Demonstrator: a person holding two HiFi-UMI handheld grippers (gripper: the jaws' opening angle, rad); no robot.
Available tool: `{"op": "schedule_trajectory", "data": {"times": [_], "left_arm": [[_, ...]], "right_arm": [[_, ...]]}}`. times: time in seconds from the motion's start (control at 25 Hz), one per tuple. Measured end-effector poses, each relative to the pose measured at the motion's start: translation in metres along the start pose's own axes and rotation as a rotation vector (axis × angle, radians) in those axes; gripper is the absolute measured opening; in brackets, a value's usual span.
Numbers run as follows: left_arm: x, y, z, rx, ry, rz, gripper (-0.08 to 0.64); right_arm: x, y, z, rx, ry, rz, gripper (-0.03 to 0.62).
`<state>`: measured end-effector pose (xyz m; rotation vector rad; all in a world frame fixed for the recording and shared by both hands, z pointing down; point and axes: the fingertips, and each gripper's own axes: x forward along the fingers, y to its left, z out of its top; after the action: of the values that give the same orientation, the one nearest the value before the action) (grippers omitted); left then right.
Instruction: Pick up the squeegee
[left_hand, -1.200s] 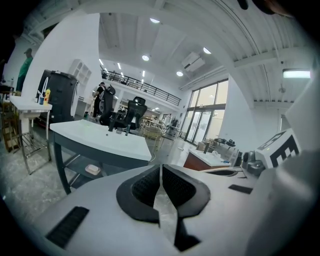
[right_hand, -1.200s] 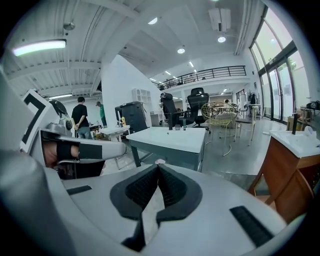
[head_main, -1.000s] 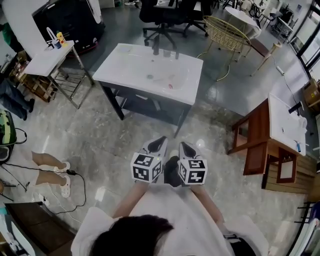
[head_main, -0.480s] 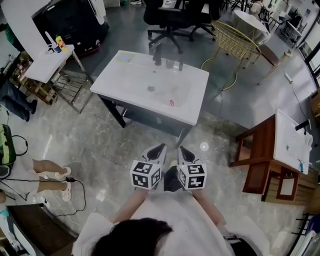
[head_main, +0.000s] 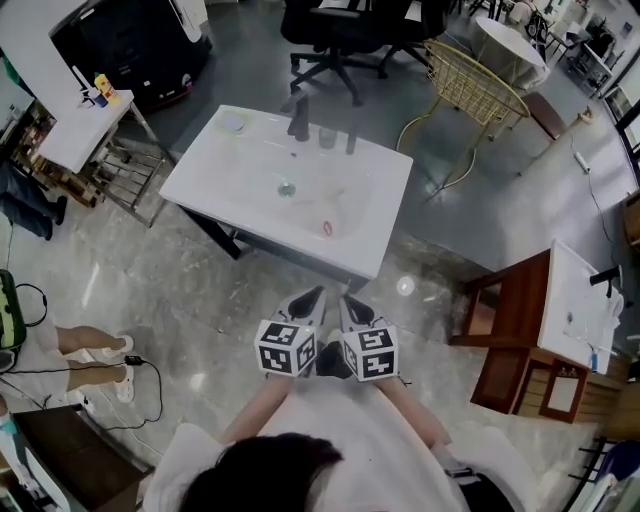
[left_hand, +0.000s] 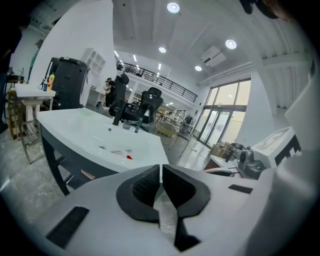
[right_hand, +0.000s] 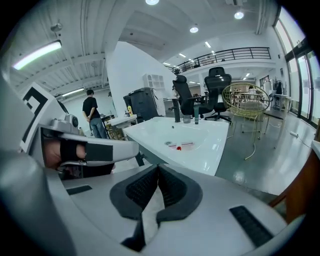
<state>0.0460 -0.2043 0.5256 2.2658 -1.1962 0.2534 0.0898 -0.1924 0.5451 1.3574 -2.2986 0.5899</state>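
In the white sink (head_main: 240, 165) ahead, the squeegee (head_main: 327, 227) lies well apart from my left gripper (head_main: 311, 296) and right gripper (head_main: 346, 301). Both are closed and empty. I judge this the approach; next I must reach over the basin and open one pair of jaws.

1. The left gripper (head_main: 313, 296) is held in front of the person's torso and points forward and somewhat down. Its jaws are pressed together with nothing between them.
2. The right gripper (head_main: 347, 302) sits just beside it, almost parallel, with the tips leaning slightly toward each other. Its jaws are also closed and empty.
3. The left marker cube (head_main: 287, 347) and the right marker cube (head_main: 369, 352) sit side by side, close to the body.
4. The left forearm (head_main: 262, 400) and the right forearm (head_main: 405, 395) angle inward from bent elbows.
5. The left hand (right_hand: 55, 152) wraps its handle under a black strap.
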Motion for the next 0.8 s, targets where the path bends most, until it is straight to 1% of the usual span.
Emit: {"op": "schedule_trajectory", "data": {"times": [0.2,0.48,0.8], "left_arm": [[0.036,-0.005,0.008,-0.005,0.0,0.011,0.038],[0.069,-0.003,0.019,-0.03,-0.015,0.053,0.038],[0.09,-0.005,0.028,-0.031,-0.015,0.079,0.038]], "right_arm": [[0.018,-0.022,0.015,-0.019,-0.009,0.044,0.028],[0.039,-0.058,0.031,-0.033,-0.005,0.073,0.028],[0.051,-0.075,0.041,-0.04,-0.003,0.112,0.028]]}}
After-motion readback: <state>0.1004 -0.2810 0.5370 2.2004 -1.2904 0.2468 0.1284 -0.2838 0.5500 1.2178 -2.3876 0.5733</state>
